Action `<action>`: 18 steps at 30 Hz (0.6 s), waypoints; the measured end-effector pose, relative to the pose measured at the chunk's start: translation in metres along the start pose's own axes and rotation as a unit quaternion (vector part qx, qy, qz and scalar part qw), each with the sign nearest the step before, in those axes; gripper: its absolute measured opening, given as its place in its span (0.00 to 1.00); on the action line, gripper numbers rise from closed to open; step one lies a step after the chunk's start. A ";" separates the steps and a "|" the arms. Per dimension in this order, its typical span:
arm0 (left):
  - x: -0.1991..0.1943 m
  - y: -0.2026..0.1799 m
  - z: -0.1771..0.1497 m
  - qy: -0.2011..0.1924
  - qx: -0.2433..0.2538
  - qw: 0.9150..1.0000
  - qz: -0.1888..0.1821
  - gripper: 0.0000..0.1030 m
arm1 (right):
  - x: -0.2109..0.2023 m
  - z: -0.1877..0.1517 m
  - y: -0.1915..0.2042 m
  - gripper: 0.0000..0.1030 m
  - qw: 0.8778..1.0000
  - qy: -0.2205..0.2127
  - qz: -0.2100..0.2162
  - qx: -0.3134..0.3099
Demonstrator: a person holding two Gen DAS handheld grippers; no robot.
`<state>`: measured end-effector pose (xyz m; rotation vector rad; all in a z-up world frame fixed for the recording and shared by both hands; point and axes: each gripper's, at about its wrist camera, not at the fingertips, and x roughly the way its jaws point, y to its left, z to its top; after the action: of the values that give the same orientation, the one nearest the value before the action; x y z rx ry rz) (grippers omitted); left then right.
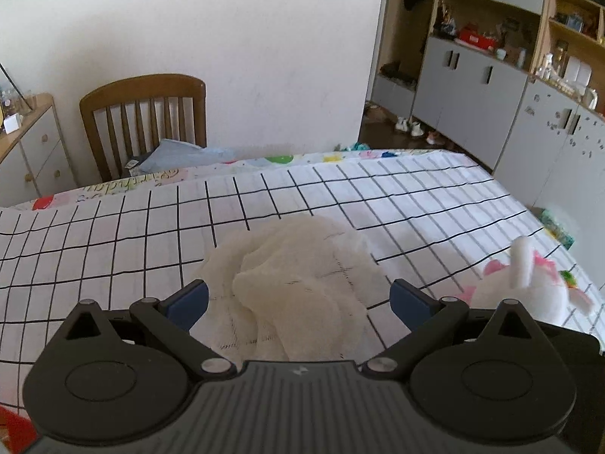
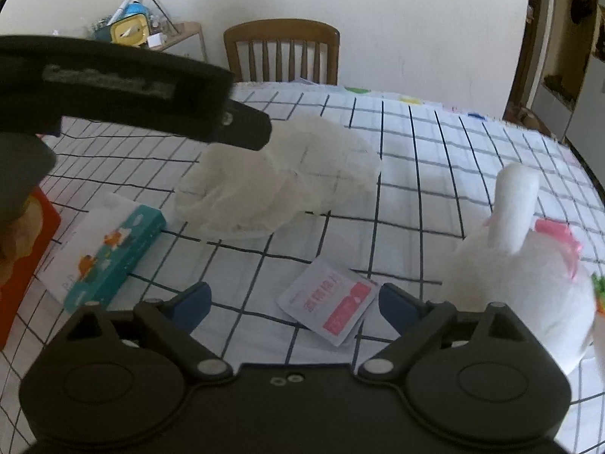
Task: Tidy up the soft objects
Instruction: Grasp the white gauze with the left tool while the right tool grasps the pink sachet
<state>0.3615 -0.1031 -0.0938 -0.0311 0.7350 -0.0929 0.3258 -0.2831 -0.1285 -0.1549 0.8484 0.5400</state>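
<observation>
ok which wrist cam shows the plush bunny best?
Right wrist. The plush bunny fills the near right, with its upright ear and pink bow visible. The left wrist view catches it only at the right edge, small and partly behind the gripper linkage.

A plain white wall [image 1: 227,38] stands behind the surface [image 1: 416,196], which wears a white cloth with a black grid. A wooden chair [image 1: 145,121] with a slatted back is pushed in at the far edge. A low drawer unit [image 1: 34,151] sits on the left. Grey cabinets [image 1: 472,90] with open wooden shelves line the right, over a dark floor [image 1: 382,125]. The light is soft daylight.
</observation>
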 end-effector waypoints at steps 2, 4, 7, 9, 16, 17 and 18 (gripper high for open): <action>0.010 0.000 0.000 0.007 0.002 1.000 0.008 1.00 | 0.004 -0.001 -0.001 0.90 1.000 0.000 -0.010 0.009; 0.020 0.000 0.001 0.014 0.003 1.000 0.014 1.00 | 0.006 -0.001 -0.001 0.88 1.000 0.002 -0.020 0.014; 0.033 0.001 0.001 0.021 0.001 1.000 0.018 1.00 | 0.009 -0.001 0.001 0.88 1.000 0.002 -0.028 0.010; 0.041 0.001 0.001 0.027 -0.001 0.999 0.021 1.00 | 0.013 -0.002 0.004 0.85 0.999 0.007 -0.034 0.005; 0.063 0.002 -0.002 0.041 0.000 0.999 0.034 1.00 | 0.017 -0.002 0.008 0.81 0.999 0.004 -0.049 0.009; 0.065 0.003 -0.002 0.043 -0.002 0.999 0.033 1.00 | 0.017 -0.002 0.008 0.80 0.999 0.003 -0.051 0.009; 0.067 0.003 -0.002 0.044 -0.003 0.998 0.033 1.00 | 0.017 -0.002 0.008 0.79 0.999 0.002 -0.052 0.010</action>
<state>0.4097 -0.1065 -0.1406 -0.0079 0.8240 -0.0296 0.3294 -0.2698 -0.1422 -0.1811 0.8452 0.4328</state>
